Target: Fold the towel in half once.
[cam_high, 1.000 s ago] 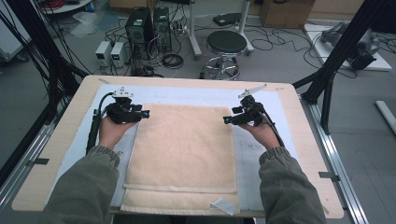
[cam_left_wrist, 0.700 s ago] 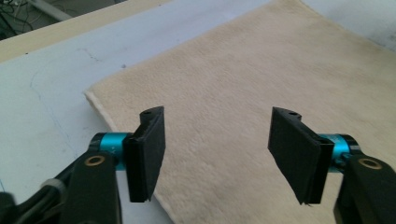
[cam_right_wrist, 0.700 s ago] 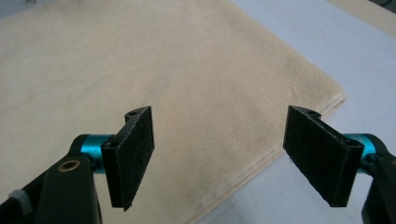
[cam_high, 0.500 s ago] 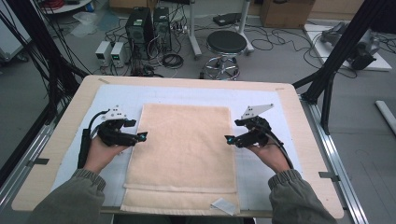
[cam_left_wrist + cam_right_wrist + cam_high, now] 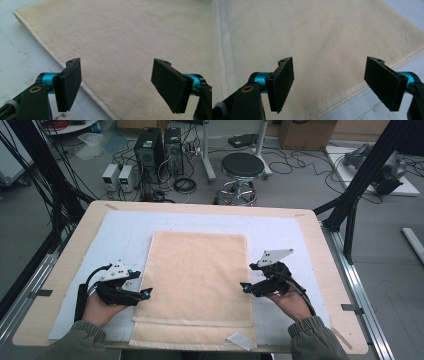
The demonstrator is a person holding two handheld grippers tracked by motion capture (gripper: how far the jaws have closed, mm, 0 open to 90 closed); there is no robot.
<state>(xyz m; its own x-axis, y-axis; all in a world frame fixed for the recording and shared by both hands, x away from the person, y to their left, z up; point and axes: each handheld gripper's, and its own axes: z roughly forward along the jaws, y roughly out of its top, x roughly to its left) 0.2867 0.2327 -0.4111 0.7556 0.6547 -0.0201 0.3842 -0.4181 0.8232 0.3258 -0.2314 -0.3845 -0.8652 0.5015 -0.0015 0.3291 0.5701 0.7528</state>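
A: Item one, towel (image 5: 197,280). Location?

B: Beige, flat on the pale sheet (image 5: 120,227) that covers the counter (image 5: 65,265). Centre of the counter, long side running from 12 to 6 o'clock. A folded band lies along its 6 o'clock end, reaching the counter's near edge.

A: Item two, left gripper (image 5: 144,294).

B: At about 8 o'clock from the towel's centre, tips at the towel's left edge, pointing toward 3 o'clock. Held in the person's left hand (image 5: 97,307). In the left gripper view the jaws stand wide and have just been opening further; nothing between them. Both pads clear of the cloth, the towel's edge running under the left pad (image 5: 68,83).

A: Item three, right gripper (image 5: 245,287).

B: At about 4 o'clock from the towel's centre, tips at the towel's right edge, pointing toward 9 o'clock. Held in the right hand (image 5: 292,305). Jaws wide, though they have just eased in a little; nothing gripped. In the right gripper view the towel (image 5: 317,45) lies below them, its hem crossing toward the right pad (image 5: 384,83).

A: Other entries?

B: A small white label (image 5: 239,340) at the towel's 5 o'clock corner. A stool (image 5: 242,167) on the floor beyond the counter at 12 o'clock.
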